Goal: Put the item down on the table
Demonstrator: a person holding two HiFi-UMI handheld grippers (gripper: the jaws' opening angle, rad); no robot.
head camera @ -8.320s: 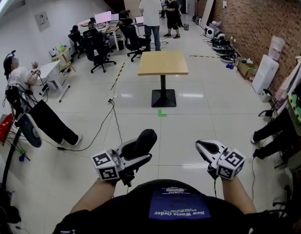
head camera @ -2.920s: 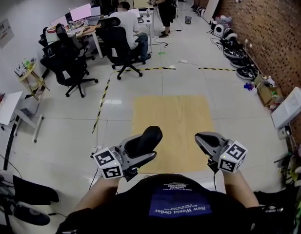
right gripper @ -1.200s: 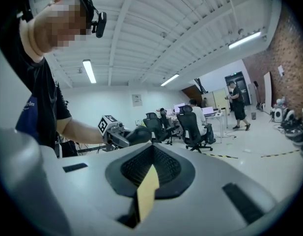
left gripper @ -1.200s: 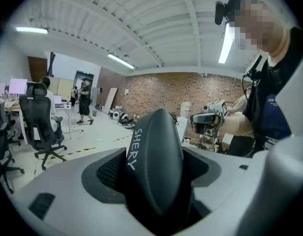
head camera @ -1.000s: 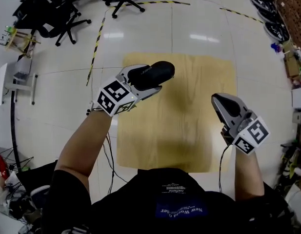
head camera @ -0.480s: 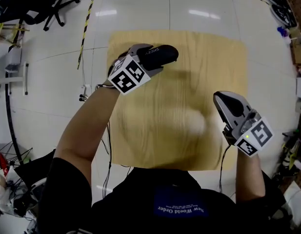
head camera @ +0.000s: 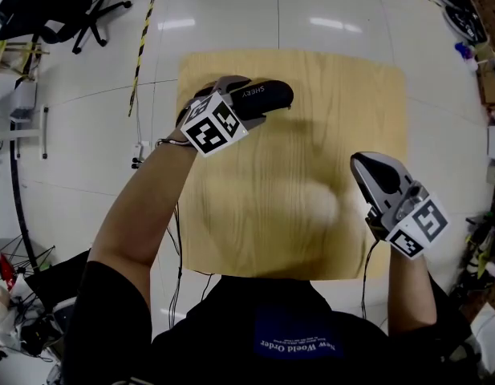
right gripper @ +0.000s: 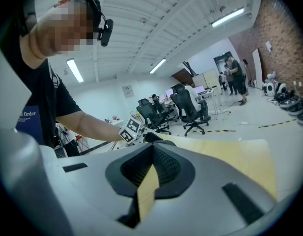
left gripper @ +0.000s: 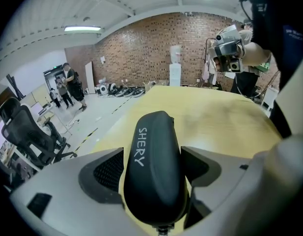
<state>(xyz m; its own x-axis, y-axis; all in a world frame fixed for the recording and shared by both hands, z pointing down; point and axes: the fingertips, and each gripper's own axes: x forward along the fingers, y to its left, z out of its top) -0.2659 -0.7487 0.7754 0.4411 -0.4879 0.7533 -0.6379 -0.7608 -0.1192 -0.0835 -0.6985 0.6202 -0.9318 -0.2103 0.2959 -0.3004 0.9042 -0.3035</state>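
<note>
White floor tiles [head camera: 87, 135] shine all around a square wooden table [head camera: 327, 103]. Black office chairs [head camera: 58, 10] sit at the top left, and the edge of the picture cuts them off.

The left gripper [head camera: 245, 109] reaches out over the far left part of the table. Its two jaws squeeze a black case [head camera: 261, 96] from both sides. The case is long and round at the ends, like one for glasses, and it has white letters on it. The jaws pinch it tight so it cannot drop on the way down. It lies flat and low, so I think it is about to be set on the wood.

The right gripper [head camera: 372, 173] waits over the right side of the table, well apart from the case. Its jaws are pressed together with only a thin crack between them, and nothing is in them. I think it keeps away so it does not bump the case.

I cannot tell if the case is touching the table yet. The jaws hide its bottom part. The table top hides its own leg.
</note>
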